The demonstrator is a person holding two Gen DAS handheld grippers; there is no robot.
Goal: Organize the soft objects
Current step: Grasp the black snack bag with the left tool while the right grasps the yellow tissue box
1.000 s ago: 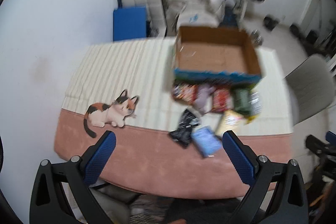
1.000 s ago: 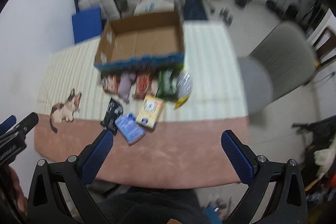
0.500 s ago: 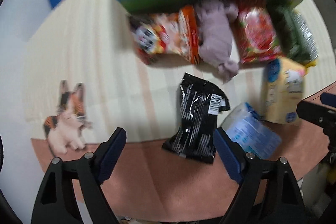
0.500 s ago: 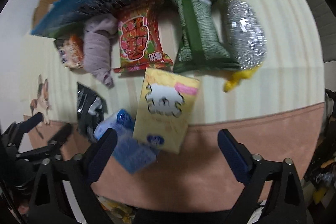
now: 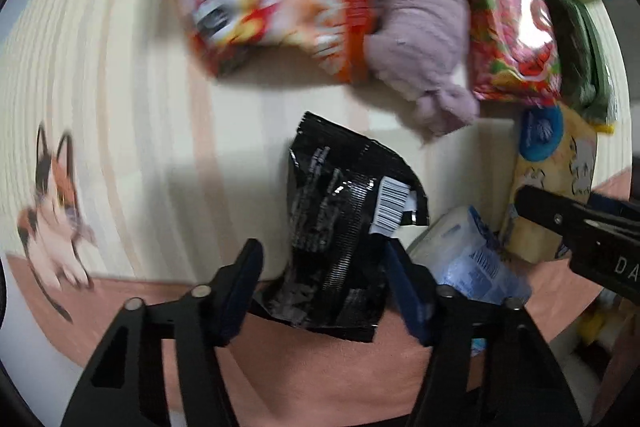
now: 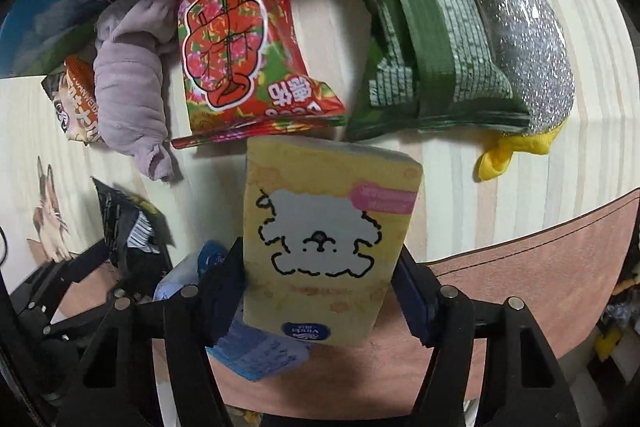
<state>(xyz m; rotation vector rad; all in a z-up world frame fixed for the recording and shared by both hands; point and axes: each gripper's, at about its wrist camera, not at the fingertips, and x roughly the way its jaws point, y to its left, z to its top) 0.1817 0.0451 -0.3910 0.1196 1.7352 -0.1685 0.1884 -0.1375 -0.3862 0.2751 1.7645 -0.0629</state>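
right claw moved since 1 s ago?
Yes. The right claw has dropped toward the table and forward: the yellow tissue pack, far ahead before, now sits between its fingers, which have narrowed around it.

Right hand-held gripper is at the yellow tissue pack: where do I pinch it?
Pinch the yellow tissue pack across its two long sides at the near end, coming from the pink table edge. It lies flat, lengthwise between the open fingers of the right hand-held gripper.
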